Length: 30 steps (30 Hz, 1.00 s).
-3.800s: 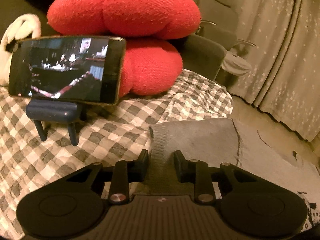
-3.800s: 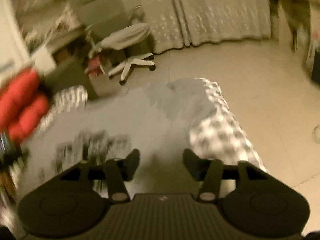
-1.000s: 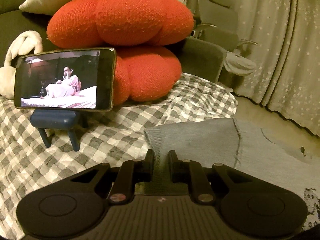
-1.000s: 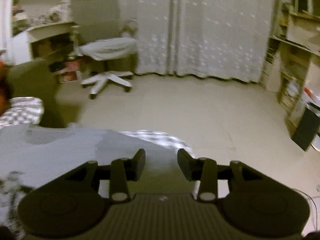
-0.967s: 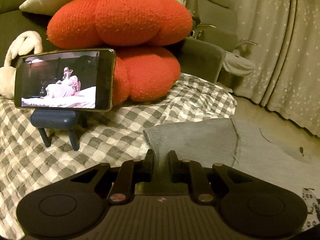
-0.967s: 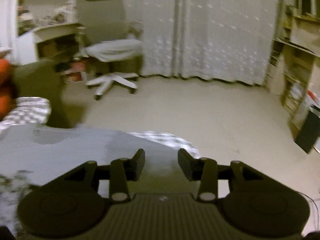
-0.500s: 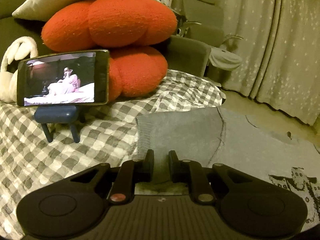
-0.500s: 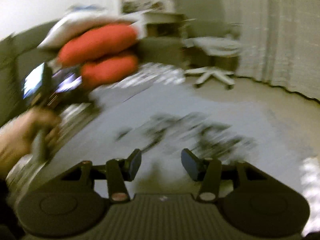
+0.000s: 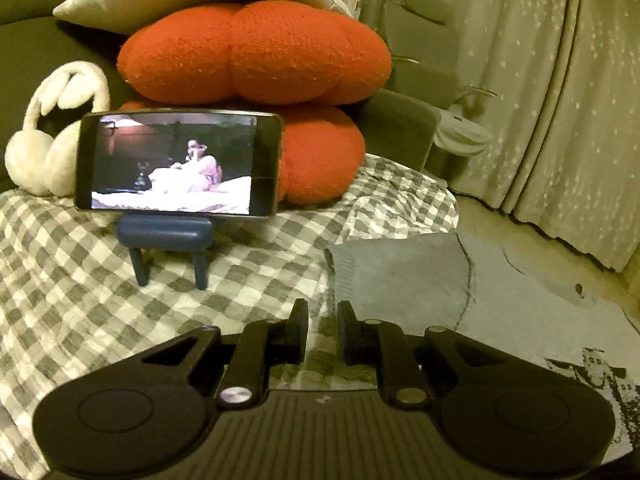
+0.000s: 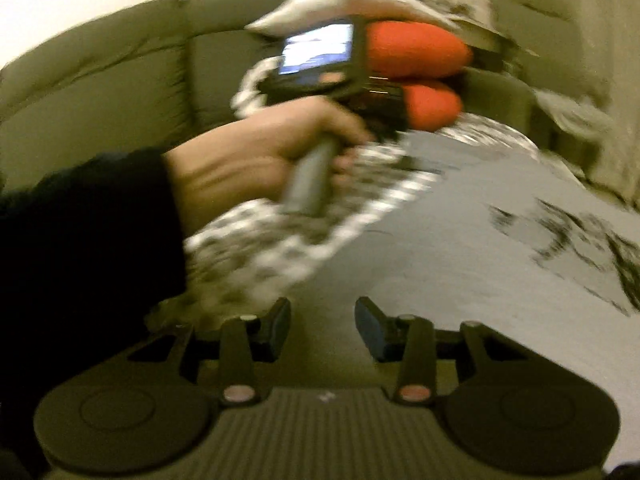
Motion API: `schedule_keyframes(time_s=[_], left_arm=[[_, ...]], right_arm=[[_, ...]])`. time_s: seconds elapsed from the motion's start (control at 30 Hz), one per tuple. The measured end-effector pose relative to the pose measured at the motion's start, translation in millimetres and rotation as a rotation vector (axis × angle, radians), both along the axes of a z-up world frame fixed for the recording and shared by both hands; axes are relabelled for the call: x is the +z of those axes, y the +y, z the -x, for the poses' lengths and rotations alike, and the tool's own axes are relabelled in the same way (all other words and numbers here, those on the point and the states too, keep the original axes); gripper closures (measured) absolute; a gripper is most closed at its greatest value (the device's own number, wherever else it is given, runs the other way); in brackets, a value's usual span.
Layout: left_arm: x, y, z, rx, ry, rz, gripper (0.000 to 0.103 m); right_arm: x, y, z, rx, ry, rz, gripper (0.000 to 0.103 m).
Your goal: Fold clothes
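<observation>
Two grippers mid-fold: left gripper [image 9: 322, 328] fingers clamped on grey sweater [image 9: 404, 272] hem, right gripper [image 10: 322, 330] fingers apart, probably needing its own grip next.

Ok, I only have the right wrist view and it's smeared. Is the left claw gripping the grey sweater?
Observer: It looks so. The left claw is pinched on the grey sweater at its ribbed edge.
Operator: Where does that edge lie?
Observer: On the checked cover, to the right of the blue phone stand.
Operator: Is the phone in the way?
Observer: No. The phone sits sideways on the stand, apart from the sweater.
</observation>
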State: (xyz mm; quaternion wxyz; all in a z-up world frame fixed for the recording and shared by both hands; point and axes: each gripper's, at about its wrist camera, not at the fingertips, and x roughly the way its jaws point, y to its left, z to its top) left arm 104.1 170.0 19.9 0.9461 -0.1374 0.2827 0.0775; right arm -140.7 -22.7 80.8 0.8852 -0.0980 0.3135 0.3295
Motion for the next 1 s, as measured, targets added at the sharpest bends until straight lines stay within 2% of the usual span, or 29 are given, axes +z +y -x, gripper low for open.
schedule_keyframes(time_s=[0.17,0.23,0.3,0.5,0.53,0.63,0.67,0.7,0.77,0.8,0.87,0.9,0.93,0.97,1.0], left_arm=[[-0.4,4.6,0.9,-0.01,0.002,0.005,0.089],[0.3,7.0,1.8,-0.009,-0.002,0.005,0.089],[0.3,9.8,2.5,-0.008,-0.002,0.015,0.089],[-0.5,14.1,1.7,-0.014,0.002,0.03,0.089],[-0.5,15.3,1.7,-0.009,0.007,0.035,0.089],[-1.5,21.3,1.5,0.013,0.027,0.062,0.089],[-1.9,22.6,1.5,0.014,0.028,0.069,0.089],[-2.4,22.9,1.3,0.012,0.028,0.068,0.089],[-3.3,22.9,1.1,0.011,0.031,0.064,0.089],[-3.2,23.3,1.3,0.012,0.03,0.065,0.089],[-3.0,24.1,1.9,0.014,0.029,0.066,0.089],[-2.9,24.4,2.2,0.015,0.028,0.066,0.089],[-2.8,24.7,2.6,0.016,0.028,0.064,0.089],[-3.0,24.7,2.8,0.017,0.028,0.061,0.089],[-3.3,24.7,2.9,0.017,0.03,0.059,0.089]], right_arm=[[-17.6,15.8,8.5,0.036,0.001,0.104,0.068],[-17.3,7.6,5.3,0.005,0.012,0.096,0.09],[-13.4,-9.5,-2.2,-0.043,0.065,0.023,0.098],[-24.2,-70.7,-22.3,-0.181,0.308,-0.27,0.099],[-28.1,-78.4,-24.2,-0.207,0.326,-0.295,0.099],[-29.2,-83.5,-19.6,-0.259,0.277,-0.282,0.099],[-23.8,-76.1,-12.2,-0.242,0.207,-0.24,0.098],[-19.7,-67.1,-6.1,-0.198,0.172,-0.219,0.092],[-12.2,-48.9,5.4,-0.103,0.115,-0.186,0.068],[-10.7,-41.1,10.2,-0.068,0.096,-0.174,0.048],[-12.7,-23.9,17.6,-0.021,0.053,-0.116,0.052],[-15.6,-17.3,19.1,-0.007,0.049,-0.091,0.058],[-18.7,-11.2,20.3,0.005,0.048,-0.067,0.069],[-21.8,-5.0,21.5,0.017,0.047,-0.043,0.076],[-24.8,-3.3,21.6,0.003,0.037,-0.015,0.091]])
